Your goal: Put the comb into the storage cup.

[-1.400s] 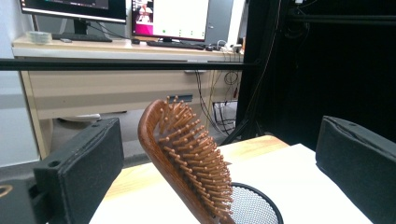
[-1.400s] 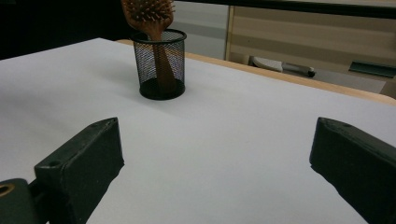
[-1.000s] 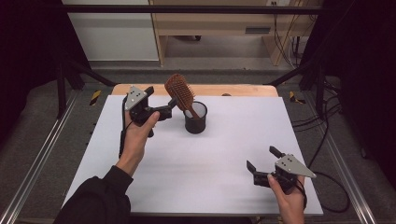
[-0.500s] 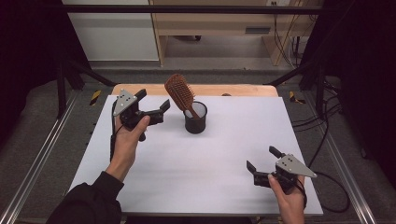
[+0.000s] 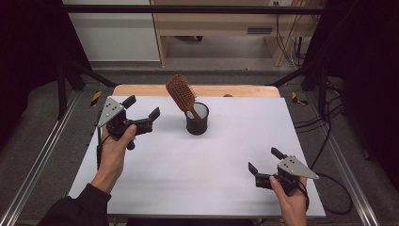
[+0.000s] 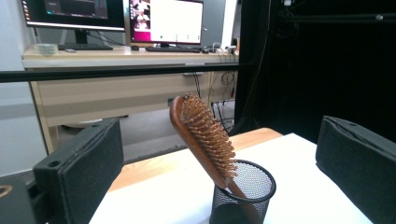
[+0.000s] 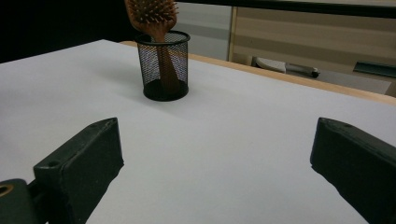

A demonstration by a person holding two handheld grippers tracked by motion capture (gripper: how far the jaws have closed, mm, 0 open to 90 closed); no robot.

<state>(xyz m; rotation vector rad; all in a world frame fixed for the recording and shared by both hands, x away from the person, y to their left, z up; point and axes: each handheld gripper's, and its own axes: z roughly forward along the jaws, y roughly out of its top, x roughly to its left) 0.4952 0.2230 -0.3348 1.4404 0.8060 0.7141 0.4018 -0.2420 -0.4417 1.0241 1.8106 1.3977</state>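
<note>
Left tongs [image 5: 141, 107] sit wide open up at the far left of the table [image 5: 197, 160], jaws spread and holding nothing, the person's left hand [image 5: 115, 146] wrapped around the handle and the grey three-cornered plate [image 5: 110, 109] riding on top. They're aimed across toward the black mesh cup [image 5: 196, 118], and in the left gripper view that cup [image 6: 240, 193] sits right between the two black jaws, farther off, with clear air either side. Standing in it is the wooden hairbrush [image 5: 182, 95], handle down inside the mesh, head up and tilted away to the left in the high view, bristles facing the right side of the table. From the left gripper view the hairbrush [image 6: 201, 135] leans up and left out of the cup, bristles showing on its right face. Down at the near right corner, right tongs [image 5: 264, 160] are open too, jaws apart and empty, held low over the white surface by the right hand [image 5: 288, 200]. They're well apart from the cup. The right gripper view looks along the table top between its two spread jaws, and there's the mesh cup [image 7: 163, 65] upright in the distance, the brush handle visible through the mesh and the head [image 7: 152, 11] cut off by the top edge. Beyond the table, a pale wooden desk [image 6: 126, 88] carries lit monitors [image 6: 166, 21]
</note>
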